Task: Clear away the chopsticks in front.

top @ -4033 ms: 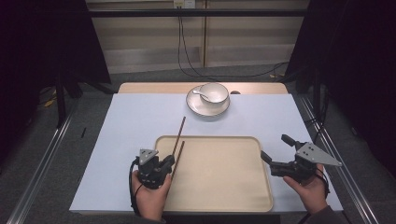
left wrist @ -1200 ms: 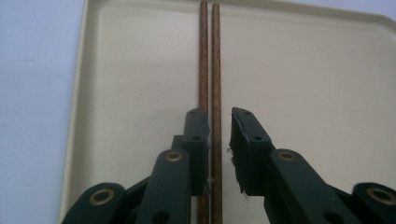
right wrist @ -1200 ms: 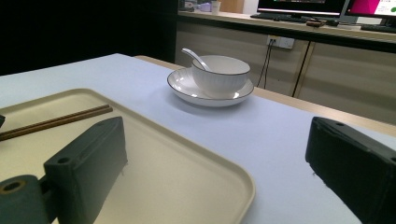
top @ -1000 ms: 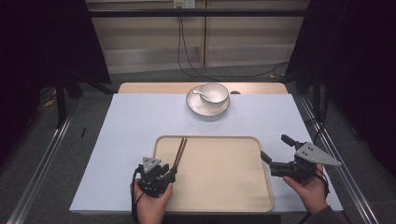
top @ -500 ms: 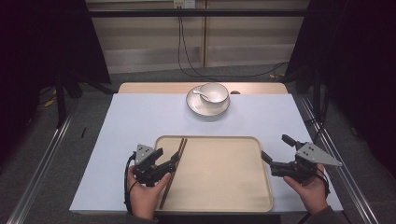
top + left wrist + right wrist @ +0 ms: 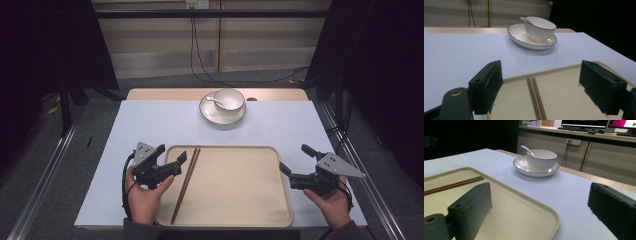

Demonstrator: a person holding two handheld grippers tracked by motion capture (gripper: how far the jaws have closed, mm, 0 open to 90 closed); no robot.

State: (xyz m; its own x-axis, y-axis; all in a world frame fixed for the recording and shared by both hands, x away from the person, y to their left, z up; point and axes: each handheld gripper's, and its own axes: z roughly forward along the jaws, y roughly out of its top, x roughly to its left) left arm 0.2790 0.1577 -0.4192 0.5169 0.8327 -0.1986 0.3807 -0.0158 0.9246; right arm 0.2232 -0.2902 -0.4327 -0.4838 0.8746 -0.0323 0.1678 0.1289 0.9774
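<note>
A pair of brown chopsticks (image 6: 186,182) lies flat on the left part of a beige tray (image 6: 235,200). My left gripper (image 6: 177,164) hovers at the tray's left edge, just left of the chopsticks. Its jaws have just been opening and stand wide, with no pad on anything. In the left gripper view the chopsticks (image 6: 536,98) lie on the tray (image 6: 564,87) below the gap of the left gripper (image 6: 543,87). My right gripper (image 6: 294,158) is held open off the tray's right edge. The right gripper (image 6: 541,212) has nothing in it, with the chopsticks (image 6: 454,184) far to its left.
A white bowl (image 6: 229,99) with a spoon (image 6: 215,101) in it stands on a white plate (image 6: 212,115) at the far middle of the pale blue table cover (image 6: 150,125). Dark curtains flank the table, and cables hang behind it.
The chopsticks went from half off the tray's far edge to lying fully on it. The left gripper let go of them, opened and drew back to the left. The right gripper stayed still.
</note>
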